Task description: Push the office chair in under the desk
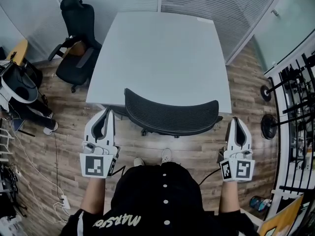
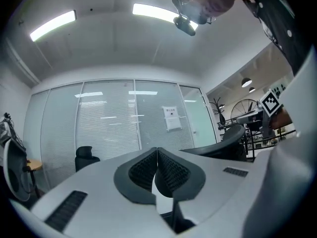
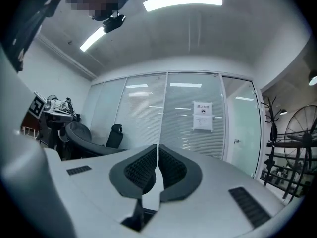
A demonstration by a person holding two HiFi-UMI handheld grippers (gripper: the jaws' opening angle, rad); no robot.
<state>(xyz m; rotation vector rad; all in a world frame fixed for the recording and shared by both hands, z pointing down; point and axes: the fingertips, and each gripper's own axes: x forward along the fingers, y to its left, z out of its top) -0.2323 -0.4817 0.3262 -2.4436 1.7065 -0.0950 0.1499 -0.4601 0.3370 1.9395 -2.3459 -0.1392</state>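
The black mesh-backed office chair (image 1: 170,116) stands at the near edge of the white desk (image 1: 157,53), its seat hidden beneath the desktop. My left gripper (image 1: 108,112) hovers left of the chair back and my right gripper (image 1: 235,120) right of it; neither touches the chair. Both point level toward the desk. In the left gripper view the dark ribbed pads (image 2: 143,170) meet with nothing between them, and the chair back (image 2: 225,143) shows to the right. The right gripper (image 3: 158,155) is likewise shut and empty, with the chair back (image 3: 84,140) at its left.
A second black chair (image 1: 76,38) stands left of the desk. Gear and cables (image 1: 19,97) crowd the floor at the left. A black rack with wheels (image 1: 290,92) lines the right side. Glass walls with blinds (image 1: 216,4) close off the far end.
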